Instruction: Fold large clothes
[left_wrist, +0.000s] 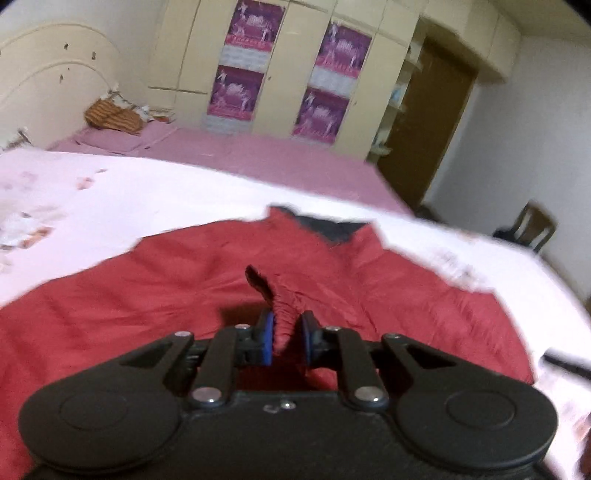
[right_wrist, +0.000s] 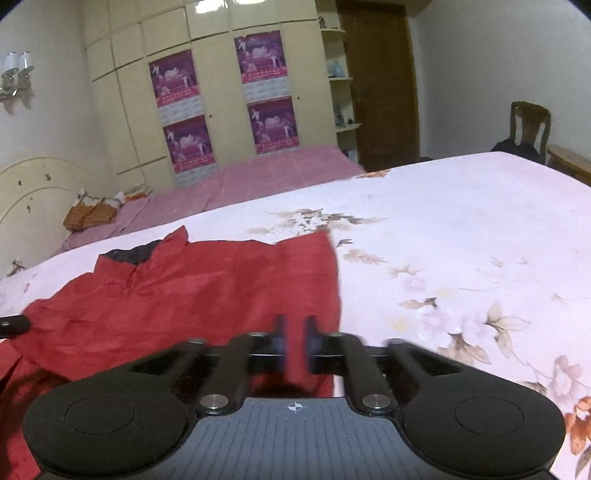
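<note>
Gripping marked the step in hand: both tools had hold of the large red woven garment (left_wrist: 147, 302), which lay spread on the pale floral bedsheet (right_wrist: 461, 229), its dark-lined collar (left_wrist: 325, 225) at the far side. The left gripper (left_wrist: 288, 336) was nearly closed, its blue pads (left_wrist: 266, 332) pinching a raised, gathered ridge of red cloth near the garment's middle. The right gripper (right_wrist: 294, 343) was closed on a fold of the same cloth at the near right edge; blur hid finer detail there. Judged from this, a fold was being started. The next move called for lifting both pinches together and carrying the cloth across evenly, without dragging the lower layer.
</note>
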